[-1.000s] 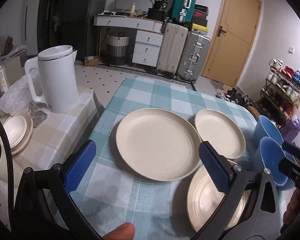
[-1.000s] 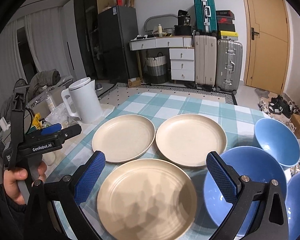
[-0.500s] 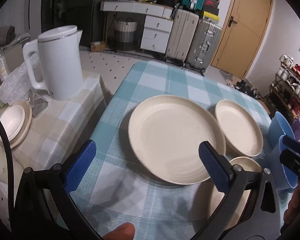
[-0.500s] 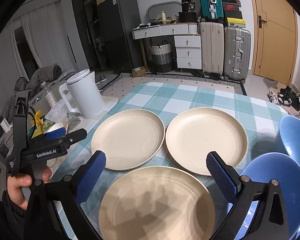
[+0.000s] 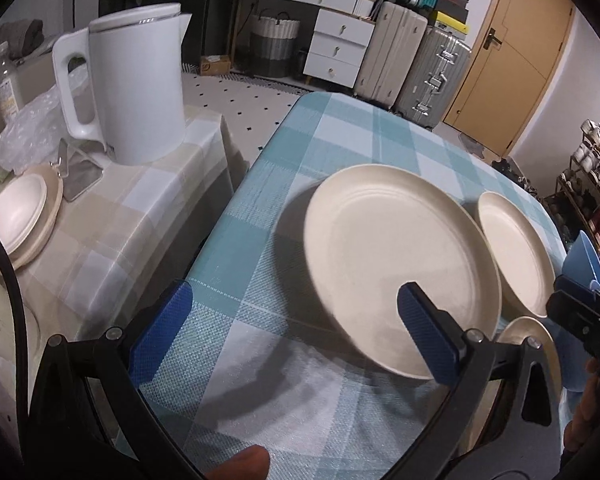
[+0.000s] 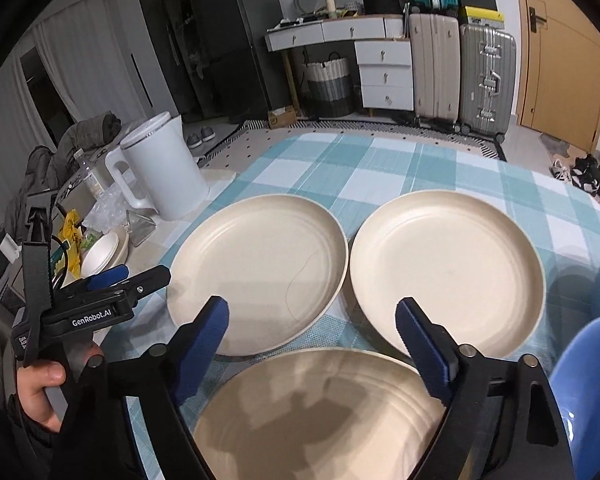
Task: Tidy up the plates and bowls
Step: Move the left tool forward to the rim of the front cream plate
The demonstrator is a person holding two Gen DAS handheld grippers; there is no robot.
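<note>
Three cream plates lie on the teal checked tablecloth [image 6: 340,168]: a left plate [image 6: 260,272], a right plate [image 6: 448,272] and a near plate [image 6: 320,412]. Blue bowls [image 6: 588,392] stand at the right edge. My right gripper [image 6: 314,344] hovers over the near plate's far rim. Its jaws are closing, and the pads touch nothing. My left gripper [image 5: 294,328] is open and low over the cloth. Its right finger overlaps the near-left rim of the left plate [image 5: 396,264]. The right plate [image 5: 516,252] lies beyond. A hand [image 6: 40,384] holds the left gripper [image 6: 112,292].
A white kettle [image 5: 136,80] stands on a beige checked side table [image 5: 112,216] left of the gap. A small bowl on a plate [image 5: 18,216] sits there too. Suitcases [image 6: 484,80] and drawers [image 6: 384,76] stand far back.
Both grippers have come forward and down, so the plates look larger. The right gripper's jaws have narrowed. The left gripper now reaches the left plate's rim.
</note>
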